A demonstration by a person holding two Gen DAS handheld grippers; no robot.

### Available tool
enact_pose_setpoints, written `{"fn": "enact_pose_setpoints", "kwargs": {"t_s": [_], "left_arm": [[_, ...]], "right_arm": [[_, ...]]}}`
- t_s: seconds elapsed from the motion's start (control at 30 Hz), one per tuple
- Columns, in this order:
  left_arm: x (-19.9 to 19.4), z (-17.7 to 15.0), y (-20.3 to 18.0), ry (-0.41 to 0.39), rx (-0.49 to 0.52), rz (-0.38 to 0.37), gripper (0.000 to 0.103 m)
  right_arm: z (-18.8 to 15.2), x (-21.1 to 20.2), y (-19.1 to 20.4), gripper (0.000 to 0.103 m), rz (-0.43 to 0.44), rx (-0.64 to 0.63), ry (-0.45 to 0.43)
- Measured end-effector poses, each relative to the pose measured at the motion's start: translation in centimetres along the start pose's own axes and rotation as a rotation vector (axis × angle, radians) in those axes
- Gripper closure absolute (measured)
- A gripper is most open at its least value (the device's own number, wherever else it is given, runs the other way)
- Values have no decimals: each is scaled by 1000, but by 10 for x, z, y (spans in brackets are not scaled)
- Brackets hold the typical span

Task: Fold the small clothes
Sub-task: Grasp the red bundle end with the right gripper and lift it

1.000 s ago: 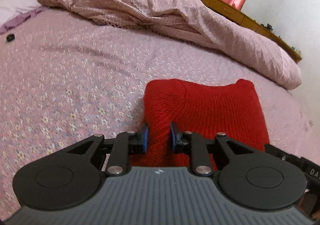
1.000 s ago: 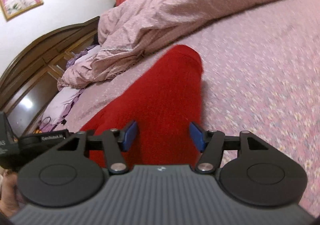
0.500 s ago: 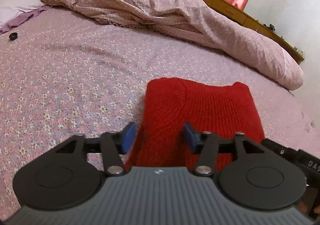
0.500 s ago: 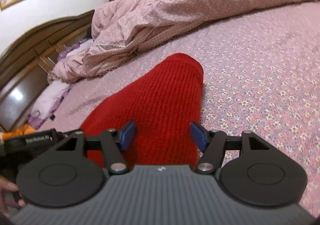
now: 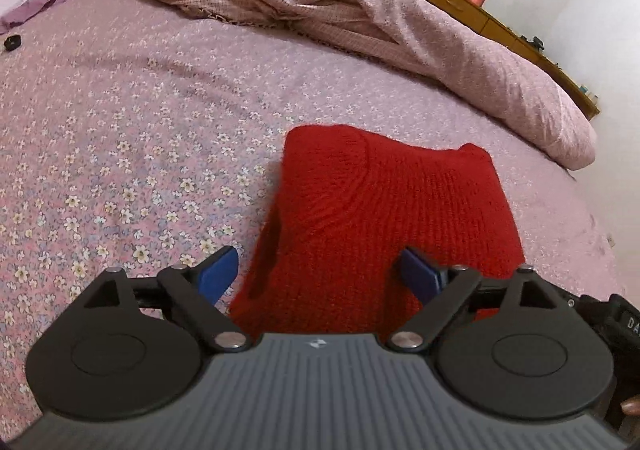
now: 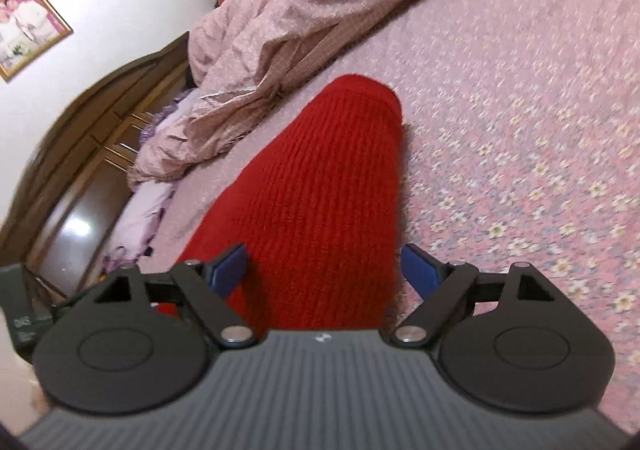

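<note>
The folded red knitted sweater (image 5: 384, 217) is let go on the flowery pink bedsheet (image 5: 120, 129), as the left gripper (image 5: 318, 272) and right gripper (image 6: 324, 270) have just been opened wide.

left gripper (image 5: 318, 272) jaws opened off red knit (image 5: 384, 209), right gripper (image 6: 324, 266) jaws widened

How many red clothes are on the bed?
1: a folded red knit lying on the flowered bedsheet, just ahead of both grippers. Others may lie outside the pictures.

The right hand-held gripper (image 6: 323, 268) has just been opening, its blue pads (image 6: 418, 268) clear of the folded red knit garment (image 6: 320, 189) between them. The garment lies on the floral bed sheet (image 6: 520, 129).
</note>
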State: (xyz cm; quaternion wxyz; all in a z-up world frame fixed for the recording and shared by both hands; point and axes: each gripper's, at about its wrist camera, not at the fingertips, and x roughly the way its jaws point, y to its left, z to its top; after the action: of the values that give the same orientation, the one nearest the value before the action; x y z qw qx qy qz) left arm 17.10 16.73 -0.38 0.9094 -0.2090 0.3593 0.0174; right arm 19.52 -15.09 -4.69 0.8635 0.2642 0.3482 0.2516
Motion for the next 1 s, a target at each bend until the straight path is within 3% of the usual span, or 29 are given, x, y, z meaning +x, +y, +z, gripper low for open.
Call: {"fn": "enact_pose_setpoints", "kwargs": {"t_s": [0.43,0.8,1.0], "left_arm": [[3,3,5,15,-4,28,12],[2,3,3,3,7,55,12],[-3,4,1,-6,12,75,12]], "right_arm": [[6,41,-26,8,134,182,100],[10,52,-22,8,174,172,126],[8,40,-12,33,213,152,69]]}}
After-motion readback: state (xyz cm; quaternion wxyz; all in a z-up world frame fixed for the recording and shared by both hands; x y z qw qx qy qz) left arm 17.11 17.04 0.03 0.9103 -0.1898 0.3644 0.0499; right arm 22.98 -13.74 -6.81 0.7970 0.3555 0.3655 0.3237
